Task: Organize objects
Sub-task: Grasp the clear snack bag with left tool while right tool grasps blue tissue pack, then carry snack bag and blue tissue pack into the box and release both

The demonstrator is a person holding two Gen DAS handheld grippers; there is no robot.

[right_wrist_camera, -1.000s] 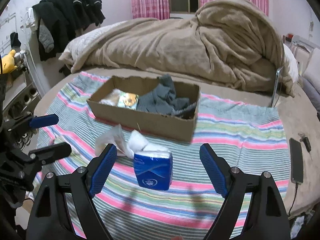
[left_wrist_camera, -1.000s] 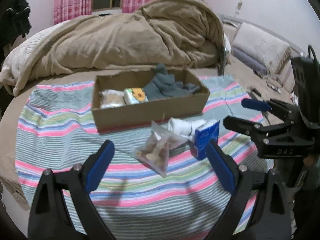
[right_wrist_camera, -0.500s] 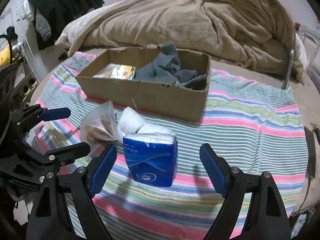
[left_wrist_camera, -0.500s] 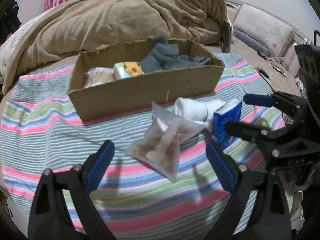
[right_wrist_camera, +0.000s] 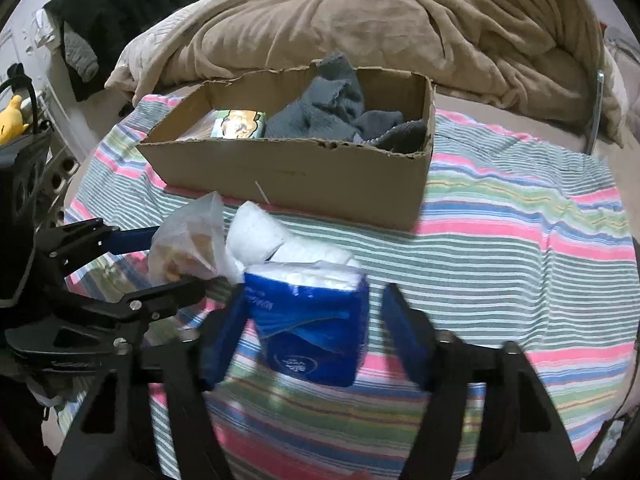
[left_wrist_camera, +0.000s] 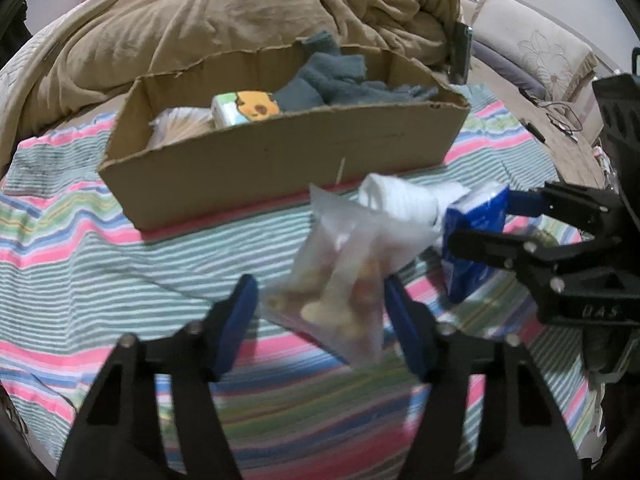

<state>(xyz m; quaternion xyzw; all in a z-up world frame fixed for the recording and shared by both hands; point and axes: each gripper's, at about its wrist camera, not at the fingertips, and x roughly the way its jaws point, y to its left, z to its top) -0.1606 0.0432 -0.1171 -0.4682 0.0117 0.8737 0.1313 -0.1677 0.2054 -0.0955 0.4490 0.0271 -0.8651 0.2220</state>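
Observation:
A clear bag of snacks (left_wrist_camera: 340,288) lies on the striped cloth (left_wrist_camera: 100,264) in front of a cardboard box (left_wrist_camera: 280,160). My left gripper (left_wrist_camera: 320,304) is closing around the bag, and its blue pads touch both sides of it. A blue tissue pack (right_wrist_camera: 316,332) stands between the jaws of my right gripper (right_wrist_camera: 310,320), which are also closing. The left pad is against the pack; a gap shows at the right pad. A white roll (right_wrist_camera: 264,236) lies between the bag and the pack. The box (right_wrist_camera: 300,176) holds a grey cloth (right_wrist_camera: 336,112) and a small cartoon packet (right_wrist_camera: 238,124).
A heaped brown blanket (left_wrist_camera: 240,20) fills the bed behind the box. Pillows (left_wrist_camera: 552,56) and cables (left_wrist_camera: 560,116) lie at the far right. Dark clothes (right_wrist_camera: 120,12) hang at the back left, near a yellow plush toy (right_wrist_camera: 12,120).
Both grippers came down and forward onto the striped cloth. Their wide jaws have narrowed, the left around the snack bag and the right around the tissue pack.

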